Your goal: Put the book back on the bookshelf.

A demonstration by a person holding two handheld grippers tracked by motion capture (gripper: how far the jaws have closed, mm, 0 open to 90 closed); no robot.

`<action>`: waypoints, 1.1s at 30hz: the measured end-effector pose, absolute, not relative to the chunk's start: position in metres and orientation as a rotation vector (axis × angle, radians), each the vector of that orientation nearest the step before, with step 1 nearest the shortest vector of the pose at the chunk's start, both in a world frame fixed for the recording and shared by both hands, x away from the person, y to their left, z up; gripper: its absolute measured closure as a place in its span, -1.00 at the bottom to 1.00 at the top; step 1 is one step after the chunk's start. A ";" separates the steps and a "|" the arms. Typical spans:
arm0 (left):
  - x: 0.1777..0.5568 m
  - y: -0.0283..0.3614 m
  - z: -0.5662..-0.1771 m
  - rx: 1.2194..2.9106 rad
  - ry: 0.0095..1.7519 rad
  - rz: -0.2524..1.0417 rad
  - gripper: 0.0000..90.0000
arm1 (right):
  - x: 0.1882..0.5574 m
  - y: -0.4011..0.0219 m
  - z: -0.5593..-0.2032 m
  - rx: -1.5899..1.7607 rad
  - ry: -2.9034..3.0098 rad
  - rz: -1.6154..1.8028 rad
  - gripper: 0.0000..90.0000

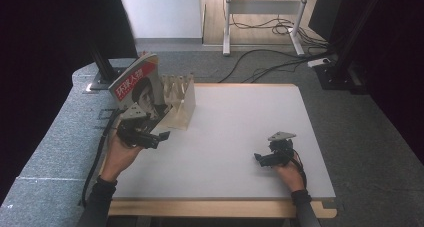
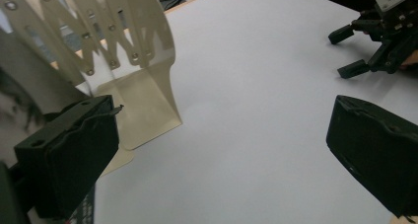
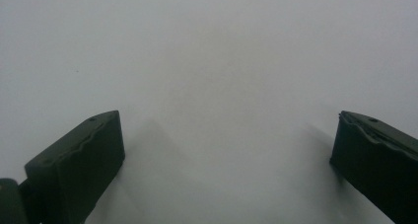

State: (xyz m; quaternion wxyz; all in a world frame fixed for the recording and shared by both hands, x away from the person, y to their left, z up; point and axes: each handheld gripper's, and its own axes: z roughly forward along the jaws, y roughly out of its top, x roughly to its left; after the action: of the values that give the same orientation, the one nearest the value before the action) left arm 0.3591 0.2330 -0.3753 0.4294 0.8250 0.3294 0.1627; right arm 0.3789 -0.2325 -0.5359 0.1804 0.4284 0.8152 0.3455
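My left gripper (image 1: 159, 135) hangs with jaws spread wide and nothing between them, just beside the cream expanding book rack (image 1: 181, 101) at the far left of the white tabletop (image 1: 235, 132). A magazine (image 1: 138, 83) with a red title band stands tilted in that rack. My right gripper (image 1: 261, 159) rests released on the bare white surface, well apart. Grey carpet (image 1: 55, 137) surrounds the table; cables (image 1: 265, 62) trail across the floor beyond, beneath a white metal frame (image 1: 265, 7)
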 end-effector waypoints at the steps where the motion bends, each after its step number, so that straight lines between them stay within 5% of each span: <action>1: 0.360 0.230 -0.378 2.061 0.819 0.404 -1.00 | 0.379 -0.233 -0.536 1.206 2.303 0.975 -1.00; 33: 0.379 0.196 -0.499 2.228 0.808 0.308 -1.00 | 0.379 -0.232 -0.536 1.213 2.304 0.976 -1.00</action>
State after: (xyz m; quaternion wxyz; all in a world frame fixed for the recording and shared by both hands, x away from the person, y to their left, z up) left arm 0.3786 0.1956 -0.4991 0.3670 0.8672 0.3145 0.1197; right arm 0.3788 -0.2324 -0.5360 0.1795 0.4293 0.8150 0.3453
